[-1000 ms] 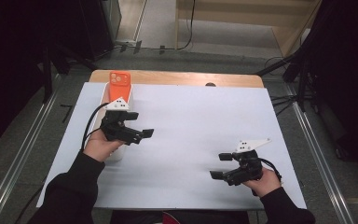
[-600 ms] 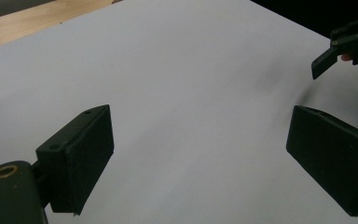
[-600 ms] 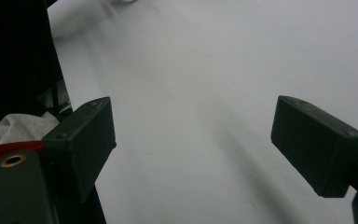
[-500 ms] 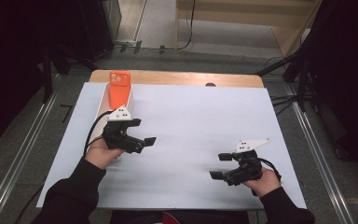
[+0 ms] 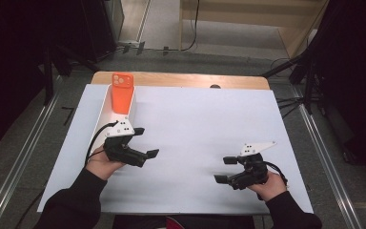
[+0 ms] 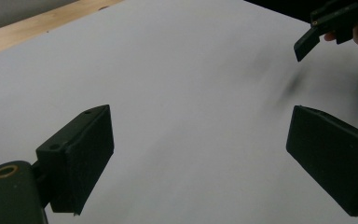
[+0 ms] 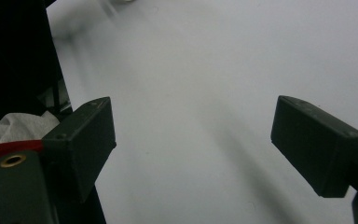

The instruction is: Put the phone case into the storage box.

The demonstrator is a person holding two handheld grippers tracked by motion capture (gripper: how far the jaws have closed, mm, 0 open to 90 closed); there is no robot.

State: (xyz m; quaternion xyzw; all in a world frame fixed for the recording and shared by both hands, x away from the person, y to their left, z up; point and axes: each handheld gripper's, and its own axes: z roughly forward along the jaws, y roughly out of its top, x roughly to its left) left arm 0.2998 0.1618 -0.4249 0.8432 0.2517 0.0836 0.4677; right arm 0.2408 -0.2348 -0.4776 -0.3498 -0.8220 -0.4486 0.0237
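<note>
1. The orange phone (image 5: 122,91) stands propped, camera end up, at the far end of the white tray (image 5: 103,114), which lies along the left edge of the white tabletop (image 5: 195,119); nothing touches the phone.
2. The left gripper (image 5: 145,143) is on the near side of the phone, by the tray's near end, fingers (image 6: 81,158) spread wide with only bare tabletop between them.
3. The right gripper (image 5: 224,169) hangs well to the right of the phone, also released and holding nothing.
4. Judged from this, the phone looks already set in the tray, or not yet picked; either way no grasp is under way.
5. Against the earlier frames, the left gripper has drawn back from the phone toward the person and sunk a little, while the right has kept its place.
</note>
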